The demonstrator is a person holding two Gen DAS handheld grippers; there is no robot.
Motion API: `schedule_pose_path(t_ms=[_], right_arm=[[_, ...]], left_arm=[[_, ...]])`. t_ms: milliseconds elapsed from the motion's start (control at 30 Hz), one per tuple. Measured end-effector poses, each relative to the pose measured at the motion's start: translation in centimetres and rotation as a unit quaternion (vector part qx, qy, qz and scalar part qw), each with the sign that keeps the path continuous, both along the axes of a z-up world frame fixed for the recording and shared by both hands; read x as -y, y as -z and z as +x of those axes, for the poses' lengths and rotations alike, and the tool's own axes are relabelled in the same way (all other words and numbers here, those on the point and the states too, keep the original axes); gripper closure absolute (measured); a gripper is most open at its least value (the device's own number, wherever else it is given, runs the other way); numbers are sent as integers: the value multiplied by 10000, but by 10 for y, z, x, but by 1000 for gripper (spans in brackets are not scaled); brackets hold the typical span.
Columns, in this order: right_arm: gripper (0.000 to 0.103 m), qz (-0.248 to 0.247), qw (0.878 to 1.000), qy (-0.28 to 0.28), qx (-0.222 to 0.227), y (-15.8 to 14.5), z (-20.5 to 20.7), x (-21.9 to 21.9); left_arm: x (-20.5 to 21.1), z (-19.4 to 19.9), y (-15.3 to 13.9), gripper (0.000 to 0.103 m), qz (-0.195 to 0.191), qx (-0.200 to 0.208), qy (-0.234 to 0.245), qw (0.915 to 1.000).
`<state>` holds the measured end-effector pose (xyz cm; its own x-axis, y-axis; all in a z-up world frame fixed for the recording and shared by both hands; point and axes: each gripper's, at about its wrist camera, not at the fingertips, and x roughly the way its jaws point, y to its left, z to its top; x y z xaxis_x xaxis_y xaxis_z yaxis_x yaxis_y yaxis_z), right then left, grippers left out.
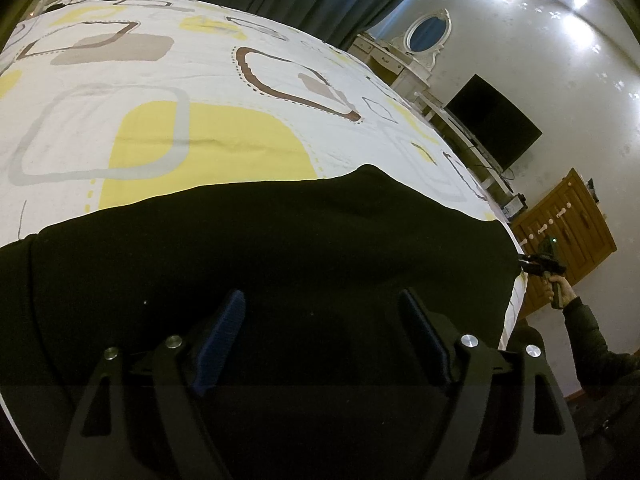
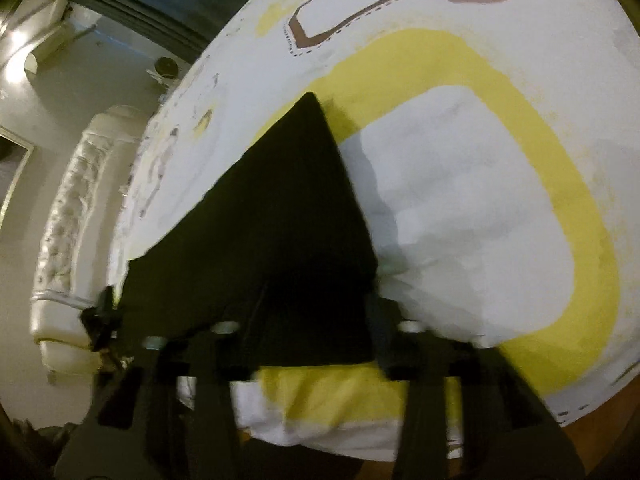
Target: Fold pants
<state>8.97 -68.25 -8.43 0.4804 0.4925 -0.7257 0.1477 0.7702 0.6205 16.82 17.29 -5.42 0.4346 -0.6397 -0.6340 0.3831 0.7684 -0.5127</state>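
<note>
Black pants point(image 1: 272, 236) lie flat on the patterned bed sheet point(image 1: 192, 92), stretched across the near edge. My left gripper point(image 1: 320, 312) is open, its blue-padded fingers point(image 1: 228, 320) over the near part of the cloth. The right gripper point(image 1: 532, 266) shows far right in the left wrist view, at the pants' end by the bed edge. In the right wrist view the pants point(image 2: 280, 216) narrow to a point; my right gripper point(image 2: 308, 320) is blurred, jaws apart around the cloth's near end. The left gripper point(image 2: 102, 316) shows at the pants' far corner.
The bed edge point(image 2: 328, 420) runs just below the right gripper. A white headboard point(image 2: 68, 220) stands at the left. A dresser with an oval mirror point(image 1: 428, 36), a dark television point(image 1: 492, 120) and a wooden cabinet point(image 1: 568, 232) line the wall beyond the bed.
</note>
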Motion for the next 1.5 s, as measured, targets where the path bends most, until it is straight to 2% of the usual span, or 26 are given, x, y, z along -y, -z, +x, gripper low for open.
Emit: schedule_pose_path(t_ms=[100, 267, 367, 567, 633, 700, 800, 833, 900, 933, 967, 1067, 1100, 1167, 1267, 1333, 1433, 1500], right_arm=[[82, 112, 9998, -86, 110, -4, -6, -2], [82, -1, 9998, -202, 64, -3, -8, -4], [90, -278, 9995, -98, 88, -8, -6, -7], [94, -791, 9961, 96, 375, -34, 0, -10], [95, -881, 9958, 129, 221, -27, 4, -6], [95, -938, 9955, 126, -71, -9, 6, -4], [93, -432, 9982, 399, 62, 1, -1, 8], [91, -483, 9971, 578, 91, -3, -6, 12], [91, -1005, 9899, 998, 64, -17, -15, 18], [90, -987, 9881, 1170, 137, -22, -21, 22], [89, -790, 9870, 1365, 295, -30, -29, 23], [89, -375, 9891, 1329, 509, -40, -38, 6], [86, -205, 9896, 1324, 518, -38, -39, 1], [83, 279, 9897, 1339, 422, -26, -40, -12], [82, 568, 9857, 1578, 140, -4, -39, -23], [80, 817, 9791, 1853, 189, 3, -43, -26], [70, 1134, 9690, 2163, 384, 11, -43, -26], [54, 1320, 9644, 2248, 442, 14, -39, -28]], left_arm=[[0, 1, 0, 24, -3, -2, -3, 10000], [0, 2, 0, 24, -10, -14, 3, 10000], [0, 2, 0, 24, -4, -11, 2, 10000], [0, 3, -1, 24, -11, -27, 2, 10000], [0, 3, -1, 24, -10, -22, -4, 10000], [1, 2, -1, 24, -1, 8, 5, 10000], [0, 1, 0, 23, -47, 28, 7, 10000], [-1, 2, 0, 23, -65, 26, 8, 10000], [-1, 2, 1, 24, -59, 25, 20, 10000], [-1, 3, 1, 23, -57, 23, 32, 10000], [-2, 3, 1, 23, -61, 22, 35, 10000], [-2, 4, 1, 23, -86, 52, 27, 9999], [-2, 3, 1, 23, -84, 69, 26, 9999], [-2, 1, 2, 23, -97, 96, 22, 9999], [-2, 1, 2, 23, -142, 112, 23, 9998], [-2, 0, 2, 23, -164, 118, 27, 9998], [-3, 0, 2, 23, -192, 135, 35, 9997], [-4, 0, 2, 23, -223, 151, 29, 9996]])
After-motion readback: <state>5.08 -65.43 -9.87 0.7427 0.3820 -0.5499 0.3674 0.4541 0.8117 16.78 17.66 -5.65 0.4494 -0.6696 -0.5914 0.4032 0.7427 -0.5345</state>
